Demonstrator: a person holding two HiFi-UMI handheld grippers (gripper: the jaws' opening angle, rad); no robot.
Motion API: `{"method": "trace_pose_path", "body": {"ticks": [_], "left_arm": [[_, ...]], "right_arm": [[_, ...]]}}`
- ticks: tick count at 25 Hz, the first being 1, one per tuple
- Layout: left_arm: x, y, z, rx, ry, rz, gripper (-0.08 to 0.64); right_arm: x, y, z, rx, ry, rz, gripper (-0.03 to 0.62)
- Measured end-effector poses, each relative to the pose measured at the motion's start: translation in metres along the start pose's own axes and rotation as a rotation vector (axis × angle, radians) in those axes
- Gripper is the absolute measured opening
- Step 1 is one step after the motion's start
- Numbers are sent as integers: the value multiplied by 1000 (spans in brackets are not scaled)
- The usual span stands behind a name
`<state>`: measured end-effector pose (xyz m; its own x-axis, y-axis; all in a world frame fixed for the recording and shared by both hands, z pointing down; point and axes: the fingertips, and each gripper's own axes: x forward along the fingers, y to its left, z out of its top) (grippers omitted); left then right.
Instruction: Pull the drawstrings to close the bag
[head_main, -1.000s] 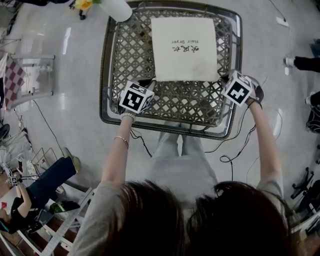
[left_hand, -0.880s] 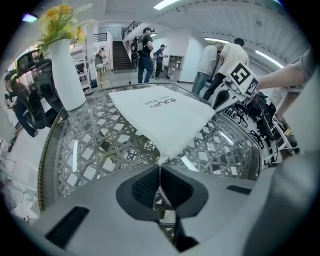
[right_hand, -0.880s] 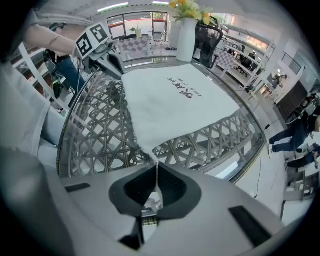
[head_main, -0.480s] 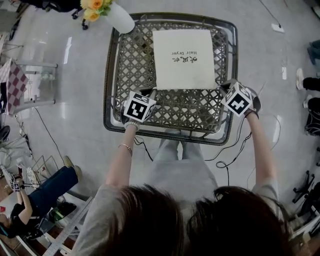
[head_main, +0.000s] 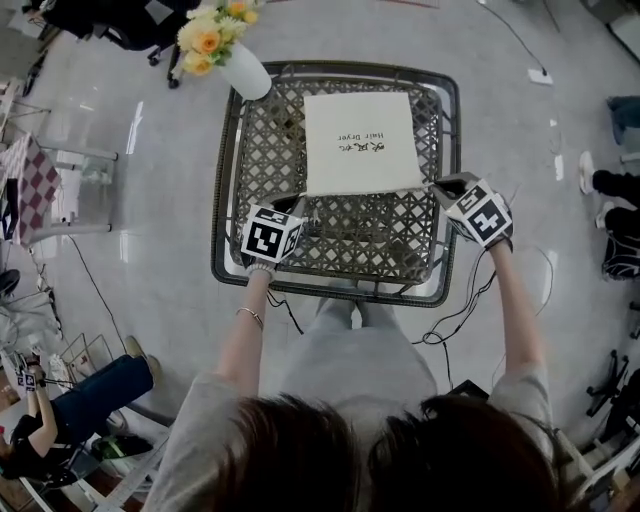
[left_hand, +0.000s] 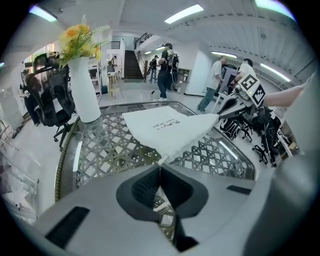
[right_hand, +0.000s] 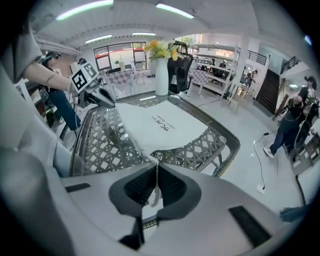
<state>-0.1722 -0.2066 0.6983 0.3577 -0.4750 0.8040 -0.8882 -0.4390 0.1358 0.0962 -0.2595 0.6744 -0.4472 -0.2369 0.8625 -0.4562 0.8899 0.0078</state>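
White cloth bag lies on the woven bench. Only the gripper views show the grip: my left hand-held gripper and right hand-held gripper are each clamped tight on a drawstring.

The bag lies on the table, ahead of both grippers and between them. Its near left corner meets the left gripper and its near right corner the right gripper, each clamped on a drawstring. The vase stands at the far left corner, ahead-left of the left gripper.
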Motion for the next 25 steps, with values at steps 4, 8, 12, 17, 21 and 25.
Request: {"method": "trace_pose_path", "body": {"ticks": [4, 8, 12, 17, 21, 25], "left_arm": [[-11, -5, 16, -8, -50, 16, 26], [-26, 3, 41, -15, -107, 34, 26], [-40, 12, 59, -9, -142, 49, 26], [-55, 17, 77, -5, -183, 71, 26], [-68, 18, 93, 1, -222, 86, 26], [-79, 20, 107, 13, -253, 101, 26]], "right_arm": [[-20, -8, 8, 66, -93, -1, 26], [-39, -18, 29, 116, -178, -5, 26], [-53, -25, 50, 148, -243, -13, 26], [-66, -30, 65, 144, -292, -33, 26], [-81, -35, 77, 150, -339, -52, 26], [-92, -39, 87, 145, -377, -78, 26]]}}
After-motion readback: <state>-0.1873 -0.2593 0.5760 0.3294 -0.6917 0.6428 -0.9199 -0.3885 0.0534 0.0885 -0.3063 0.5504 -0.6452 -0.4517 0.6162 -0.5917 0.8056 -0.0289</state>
